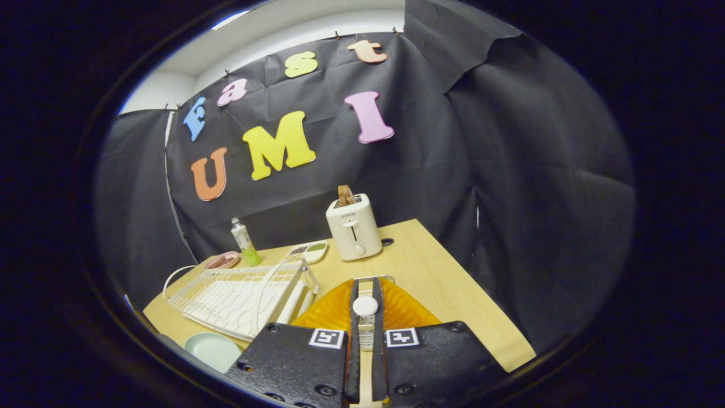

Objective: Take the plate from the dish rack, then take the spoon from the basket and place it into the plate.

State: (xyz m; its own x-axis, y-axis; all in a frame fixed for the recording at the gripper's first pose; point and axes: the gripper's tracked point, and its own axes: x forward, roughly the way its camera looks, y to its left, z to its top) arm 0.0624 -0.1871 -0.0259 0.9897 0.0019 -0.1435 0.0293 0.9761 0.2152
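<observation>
My gripper (366, 290) hangs over the orange ribbed basket (328, 309) in the middle of the wooden table. Its two black fingers (354, 317) stand almost together, pressing on the spoon (365, 306), whose white rounded end shows between them with a metallic part just below it. The pale green plate (212, 348) lies flat on the table, left of the fingers and in front of the white wire dish rack (243, 294). The rack stands just left of the basket and holds no dish that I can see.
A cream toaster (354, 226) with toast in its slot stands beyond the basket. Behind the rack are a green-bottomed bottle (244, 241), a pink bowl (222, 260) and a small divided tray (308, 250). The table's right edge (481, 294) runs close to the black cloth wall.
</observation>
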